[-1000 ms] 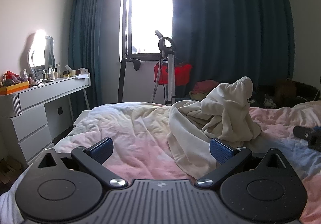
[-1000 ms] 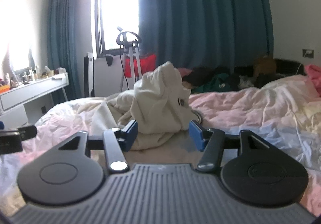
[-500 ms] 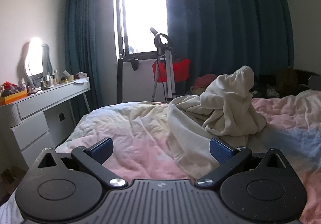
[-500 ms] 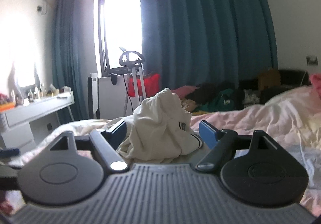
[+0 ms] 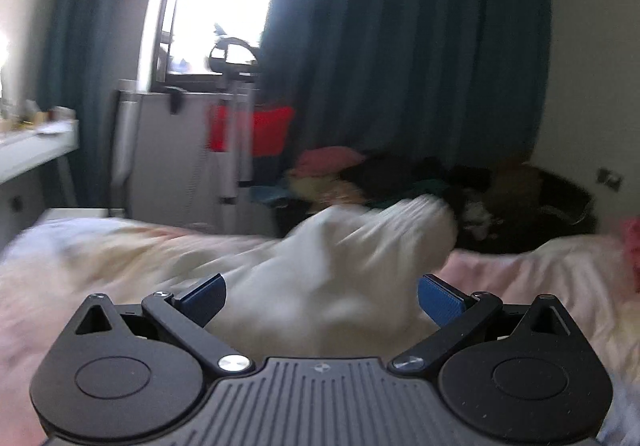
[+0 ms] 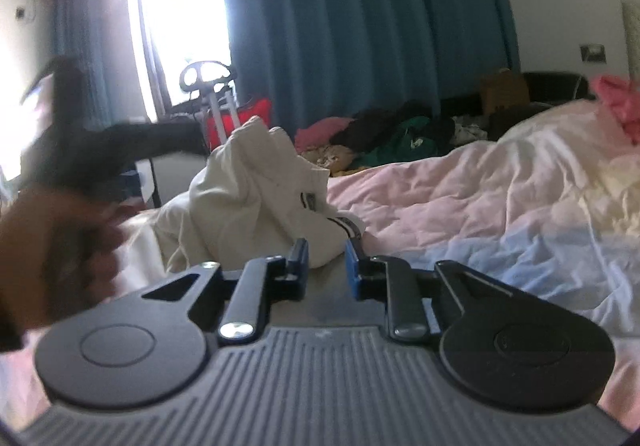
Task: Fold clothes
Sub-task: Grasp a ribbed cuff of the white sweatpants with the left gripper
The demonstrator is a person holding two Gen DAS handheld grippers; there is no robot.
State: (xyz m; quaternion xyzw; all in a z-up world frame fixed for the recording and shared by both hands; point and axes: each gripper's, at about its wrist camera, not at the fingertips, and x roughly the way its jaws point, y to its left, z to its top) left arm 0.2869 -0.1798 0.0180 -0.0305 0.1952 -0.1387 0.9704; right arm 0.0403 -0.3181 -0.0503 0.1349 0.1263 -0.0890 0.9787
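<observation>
The left tool (image 5: 320, 296) has its blue pads spread wide, with nothing between them; the view from it is blurred. Just ahead of it, filling the gap between the pads in the picture, lies the cream sweater (image 5: 352, 266), heaped on the bed (image 5: 540, 270). Whether the pads touch the cloth cannot be told through the blur. The right tool (image 6: 326, 260) has its pads drawn close, with only a narrow gap between them, and they hold nothing. The sweater (image 6: 256, 190) sits right in front of this tool and slightly to its left, bunched into a tall mound with a ribbed collar and a small dark label showing; a striped cuff hangs down just beyond the right pad. The tips of this tool are very near the lower edge of the heap, though touch cannot be confirmed. To the left of the right tool a hand (image 6: 52, 258) appears large and blurred, gripping the dark body of the left tool, which reaches toward the sweater. The bed under both tools is covered by a rumpled pink and pale quilt (image 6: 500, 206). Beyond the sweater, far ahead of both tools, a pile of clothes (image 6: 392, 134) lies before the blue curtain (image 6: 360, 26), and a bright window (image 6: 180, 18) stands ahead to the left.
</observation>
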